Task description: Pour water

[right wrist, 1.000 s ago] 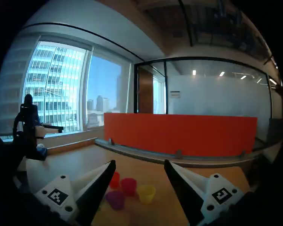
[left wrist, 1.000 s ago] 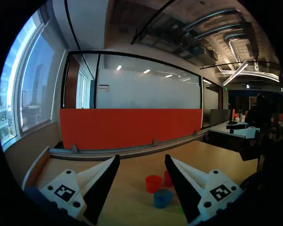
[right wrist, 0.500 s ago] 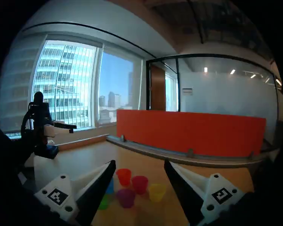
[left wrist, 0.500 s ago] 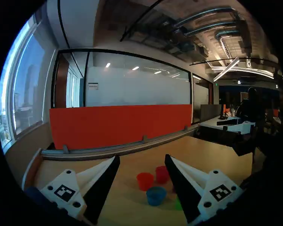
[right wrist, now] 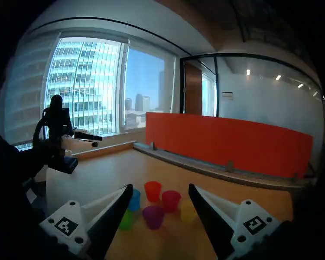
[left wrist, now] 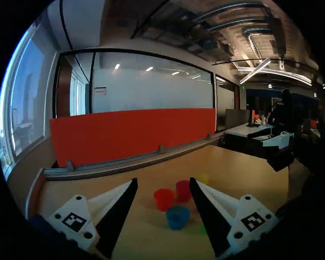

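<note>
Left gripper view: green cup (left wrist: 201, 229) behind claw (left wrist: 163, 180)

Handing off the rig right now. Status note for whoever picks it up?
Left tool: open, empty, aimed at the cups.
Right tool: open, empty, aimed at the same cluster.
Cups: orange cup, red cup, purple cup, yellow cup, blue cup, green cup, all upright, bunched on the table.
Done: nothing gripped, nothing poured.
Left: grip a cup, pour into another. Which one holds water, I cannot tell.
</note>
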{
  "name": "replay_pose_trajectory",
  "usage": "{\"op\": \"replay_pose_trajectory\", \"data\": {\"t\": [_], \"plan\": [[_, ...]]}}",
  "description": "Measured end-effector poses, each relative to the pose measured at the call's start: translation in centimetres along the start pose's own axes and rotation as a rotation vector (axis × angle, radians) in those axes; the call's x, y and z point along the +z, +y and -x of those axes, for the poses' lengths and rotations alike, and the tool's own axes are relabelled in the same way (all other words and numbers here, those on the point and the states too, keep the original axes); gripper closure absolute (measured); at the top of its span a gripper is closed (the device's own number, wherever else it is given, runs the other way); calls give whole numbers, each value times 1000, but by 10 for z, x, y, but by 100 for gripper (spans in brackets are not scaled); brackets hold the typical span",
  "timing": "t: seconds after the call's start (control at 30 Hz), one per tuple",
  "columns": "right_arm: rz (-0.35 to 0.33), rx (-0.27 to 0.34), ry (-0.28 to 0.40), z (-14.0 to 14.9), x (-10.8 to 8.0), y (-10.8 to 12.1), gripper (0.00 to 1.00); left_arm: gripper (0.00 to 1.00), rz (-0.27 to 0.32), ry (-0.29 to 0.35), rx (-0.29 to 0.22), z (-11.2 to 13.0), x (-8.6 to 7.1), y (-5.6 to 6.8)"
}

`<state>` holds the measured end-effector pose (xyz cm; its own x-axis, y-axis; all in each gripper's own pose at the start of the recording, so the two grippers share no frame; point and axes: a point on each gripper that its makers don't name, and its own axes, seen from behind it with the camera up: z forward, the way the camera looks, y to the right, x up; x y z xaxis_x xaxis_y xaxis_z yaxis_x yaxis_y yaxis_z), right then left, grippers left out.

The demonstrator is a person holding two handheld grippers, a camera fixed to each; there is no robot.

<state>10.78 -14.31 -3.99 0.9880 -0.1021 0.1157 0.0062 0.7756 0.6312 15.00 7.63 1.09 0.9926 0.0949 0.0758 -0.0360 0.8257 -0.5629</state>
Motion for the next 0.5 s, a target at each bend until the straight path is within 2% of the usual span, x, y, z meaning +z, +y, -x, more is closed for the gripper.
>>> {"op": "replay_pose_trajectory", "data": {"t": [0.5], "plan": [[-48,1,-66,32,1,-18,1,12,29,-73,21,48,14,11]]}}
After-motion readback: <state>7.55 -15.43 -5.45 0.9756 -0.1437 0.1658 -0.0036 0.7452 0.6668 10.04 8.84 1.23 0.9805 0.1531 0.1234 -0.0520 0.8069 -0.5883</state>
